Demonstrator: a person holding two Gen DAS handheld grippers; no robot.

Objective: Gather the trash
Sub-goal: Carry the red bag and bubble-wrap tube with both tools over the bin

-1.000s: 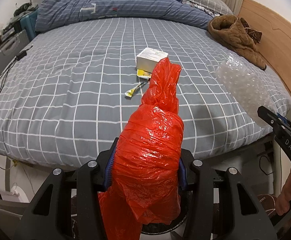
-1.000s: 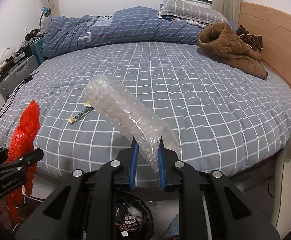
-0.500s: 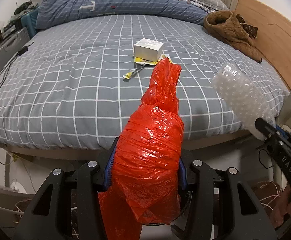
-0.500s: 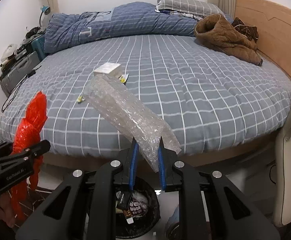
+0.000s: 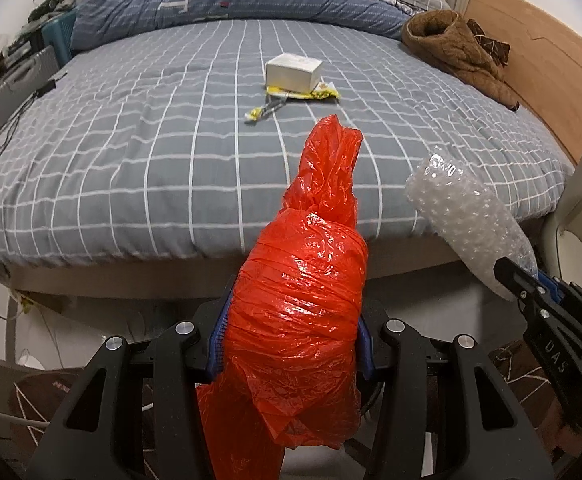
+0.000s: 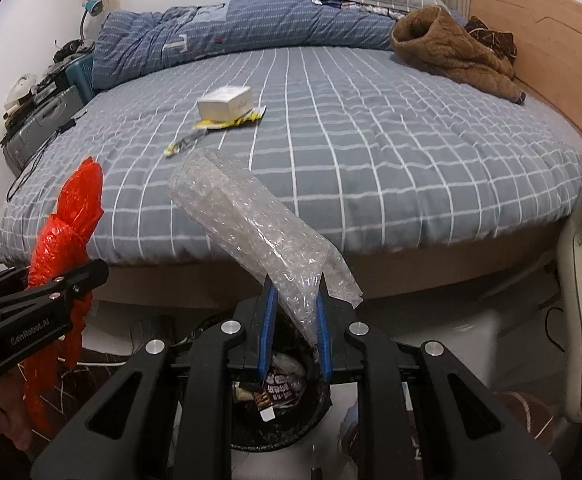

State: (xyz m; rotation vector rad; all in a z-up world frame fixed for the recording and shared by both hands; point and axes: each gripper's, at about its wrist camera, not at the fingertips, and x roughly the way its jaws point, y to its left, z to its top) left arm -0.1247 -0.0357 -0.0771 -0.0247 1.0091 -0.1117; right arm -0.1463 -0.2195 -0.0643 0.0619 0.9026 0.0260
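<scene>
- Left wrist view: the left gripper (image 5: 291, 344) is clamped on a wadded red bag (image 5: 303, 300), whose twisted end sticks up in front of the bed (image 5: 131, 168).
- At the right edge, the right gripper (image 5: 531, 280) pinches a roll of bubble wrap (image 5: 463, 216).
- Left to collect on the bed: a white box (image 5: 293, 69), a yellow wrapper (image 5: 319, 94) partly under it, and a small sachet (image 5: 263, 110) just beside them.
- Right wrist view: the right gripper (image 6: 294, 328) is closed tight on the low end of the bubble wrap (image 6: 247, 224), which slants up and to the left.
- Below its fingers stands a black bin (image 6: 283, 396) on the floor, already holding some rubbish; the wrap hangs roughly above it.
- The left gripper (image 6: 55, 280) shows at the left edge, gripping the red bag (image 6: 71, 232), off to the side of the bin.
- Judgement: two pieces are picked up but not yet dropped; after that, the three things on the bed remain, so the task looks under halfway.
</scene>
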